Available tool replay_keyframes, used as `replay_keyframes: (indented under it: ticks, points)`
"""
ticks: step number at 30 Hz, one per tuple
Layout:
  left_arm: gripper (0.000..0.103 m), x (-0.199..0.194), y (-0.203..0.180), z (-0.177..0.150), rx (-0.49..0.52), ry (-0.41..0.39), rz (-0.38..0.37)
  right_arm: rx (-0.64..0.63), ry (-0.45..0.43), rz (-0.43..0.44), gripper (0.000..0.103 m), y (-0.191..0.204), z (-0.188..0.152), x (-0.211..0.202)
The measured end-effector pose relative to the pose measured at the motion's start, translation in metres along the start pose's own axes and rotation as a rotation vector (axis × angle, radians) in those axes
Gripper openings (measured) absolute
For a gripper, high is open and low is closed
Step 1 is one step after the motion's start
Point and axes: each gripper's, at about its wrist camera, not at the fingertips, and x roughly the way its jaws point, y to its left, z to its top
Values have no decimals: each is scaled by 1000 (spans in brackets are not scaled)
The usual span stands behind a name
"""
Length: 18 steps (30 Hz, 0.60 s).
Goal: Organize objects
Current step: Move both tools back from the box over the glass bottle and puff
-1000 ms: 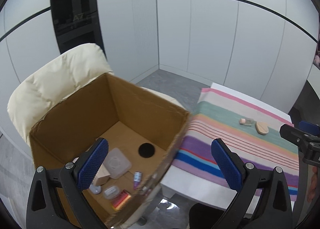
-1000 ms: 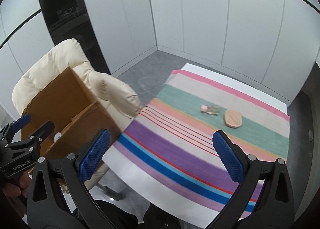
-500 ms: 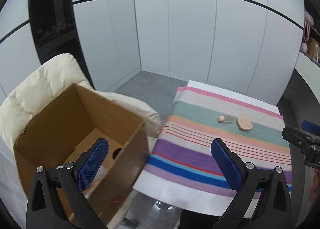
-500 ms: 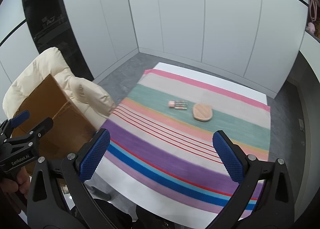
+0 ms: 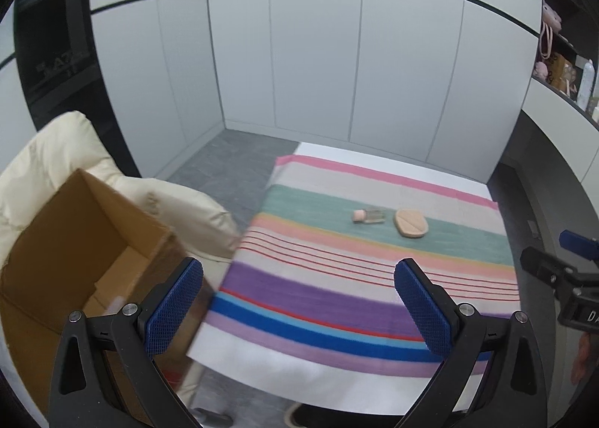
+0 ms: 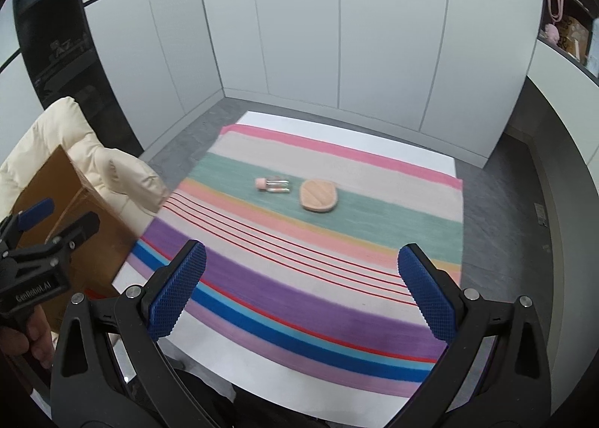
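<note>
Now both tools are empty. Off to the left of the left gripper (image 5: 299,310), its jaws wide apart, sits the cardboard box (image 5: 80,252). Ahead of the right gripper (image 6: 301,289), likewise spread, lie the small bottle (image 6: 272,185) and just beside it the peach pad (image 6: 319,196). Best to approach the bottle across its narrow body, clear of the pad.

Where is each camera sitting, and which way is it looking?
Left wrist: sits on the left gripper, looks over the cardboard box and striped cloth; its blue fingers show.
Right wrist: sits on the right gripper, looks down the cloth; its fingers and a hand show.
Both see the small bottle and peach pad.
</note>
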Motion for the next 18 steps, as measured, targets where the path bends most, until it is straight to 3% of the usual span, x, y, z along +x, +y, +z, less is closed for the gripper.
replay_keyframes:
  ticks: [5,12,18]
  points:
    - [102,21,-19,-1,22,44,-23,9,12,-39,103,-24,-7,11]
    - [102,66,-47,0,78,74,-42,-22,110,-85,103,-47,-16,63]
    - [99,134,-65,4,77,116,-59,-46,155,-73,103,-50,-17,117]
